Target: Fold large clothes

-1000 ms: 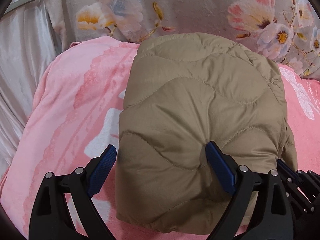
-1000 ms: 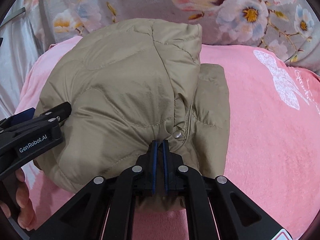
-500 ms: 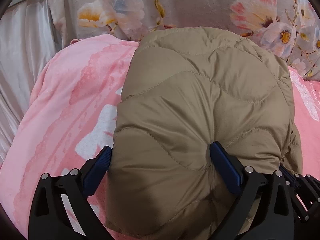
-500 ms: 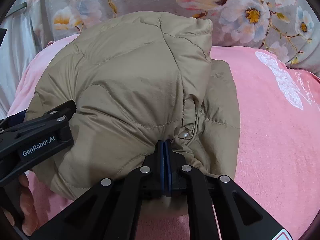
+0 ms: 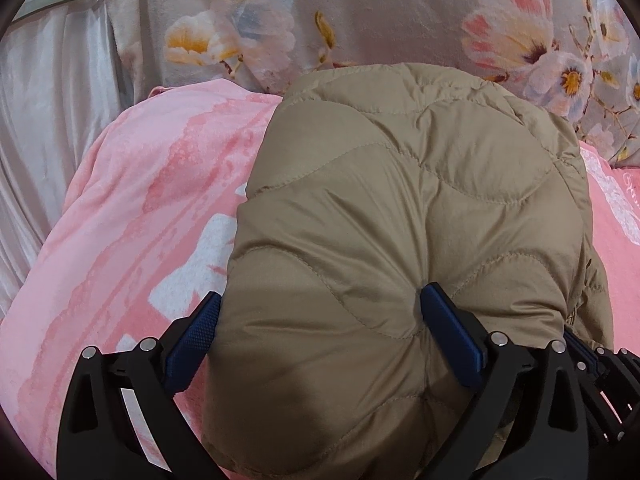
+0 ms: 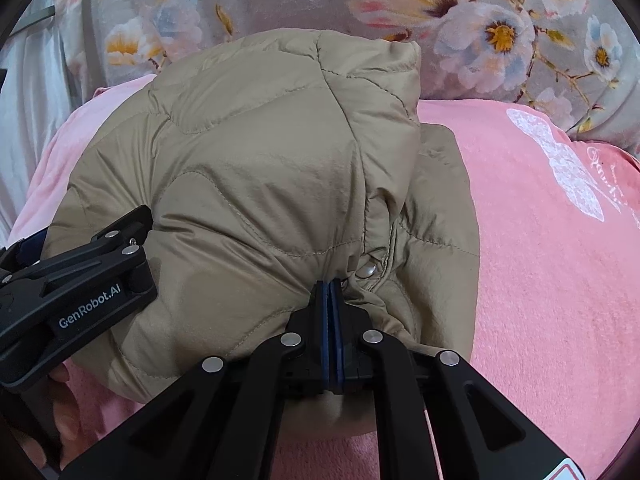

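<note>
A tan quilted puffer jacket (image 5: 400, 208) lies bunched into a thick bundle on a pink blanket (image 5: 132, 220). My left gripper (image 5: 320, 292) straddles its near left part with jaws wide open; the right pad (image 5: 448, 332) dents the fabric and the left pad (image 5: 196, 332) sits at the jacket's left edge. In the right wrist view my right gripper (image 6: 329, 284) is shut on a fold of the jacket (image 6: 260, 168) at its near edge, just beside a metal snap (image 6: 367, 269). The jacket's underside is hidden.
The pink blanket (image 6: 560, 280) spreads to the right, with a white butterfly print (image 6: 568, 172). Behind stands floral grey bedding (image 5: 360, 20). Pale satin fabric (image 5: 44, 120) hangs at the left. A person's hand (image 6: 60, 420) holds the left gripper's handle.
The jacket bundle has come nearer and fills more of both views. The left jaws spread a little wider, and the left pad now meets the jacket's edge. The right gripper stays clamped.
</note>
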{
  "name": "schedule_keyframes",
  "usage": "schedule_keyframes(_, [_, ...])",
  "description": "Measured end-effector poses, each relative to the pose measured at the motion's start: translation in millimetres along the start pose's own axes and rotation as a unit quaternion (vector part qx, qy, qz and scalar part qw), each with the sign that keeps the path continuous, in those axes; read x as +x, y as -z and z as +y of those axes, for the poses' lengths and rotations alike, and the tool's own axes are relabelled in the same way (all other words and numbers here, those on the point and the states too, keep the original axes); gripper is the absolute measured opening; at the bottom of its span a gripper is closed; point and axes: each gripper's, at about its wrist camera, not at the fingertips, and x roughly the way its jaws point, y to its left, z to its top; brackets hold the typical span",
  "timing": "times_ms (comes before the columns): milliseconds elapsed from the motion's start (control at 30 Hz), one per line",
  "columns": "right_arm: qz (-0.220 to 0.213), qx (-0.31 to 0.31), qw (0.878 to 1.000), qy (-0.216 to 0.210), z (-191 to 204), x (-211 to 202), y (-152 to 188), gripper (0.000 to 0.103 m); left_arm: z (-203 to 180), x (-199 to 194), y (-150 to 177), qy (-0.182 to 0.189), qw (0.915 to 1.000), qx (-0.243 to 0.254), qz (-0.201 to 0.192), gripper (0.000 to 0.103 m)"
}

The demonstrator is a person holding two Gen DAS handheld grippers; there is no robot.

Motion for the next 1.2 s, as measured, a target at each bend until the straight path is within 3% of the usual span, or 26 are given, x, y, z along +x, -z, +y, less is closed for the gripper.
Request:
schedule_keyframes(200, [-0.006,-0.001,1.0,0.017,0,-19,-1,0.008,16,-19,2,0.039,0.9988,-0.028,-0.003,0.094])
schedule_keyframes(333, [-0.011,0.013,1.0,0.01,2,-50,3,0.008,15,-60,13,0.02,0.999,-0.005,-0.039,0.094])
schedule_keyframes(433, [-0.015,0.017,1.0,0.005,4,-71,12,0.008,18,-88,26,0.034,0.9983,0.002,-0.048,0.094])
schedule_keyframes(467, [-0.016,0.018,1.0,0.006,6,-77,16,0.012,19,-93,30,0.038,0.9983,0.004,-0.045,0.094])
schedule_keyframes(567, [-0.025,0.019,0.999,0.009,11,-98,35,0.058,21,-109,49,0.049,0.9981,0.008,-0.036,0.095])
schedule_keyframes(700, [-0.051,0.009,0.998,0.044,12,-121,61,0.072,28,-125,71,0.047,0.9983,-0.003,-0.036,0.096])
schedule_keyframes(800, [-0.047,0.019,0.998,0.035,8,-132,83,0.08,33,-131,90,0.049,0.9985,-0.015,-0.016,0.097])
schedule_keyframes(1200, [-0.005,0.016,0.999,0.043,8,-138,139,0.083,34,-137,141,0.036,0.9981,-0.037,0.033,0.096])
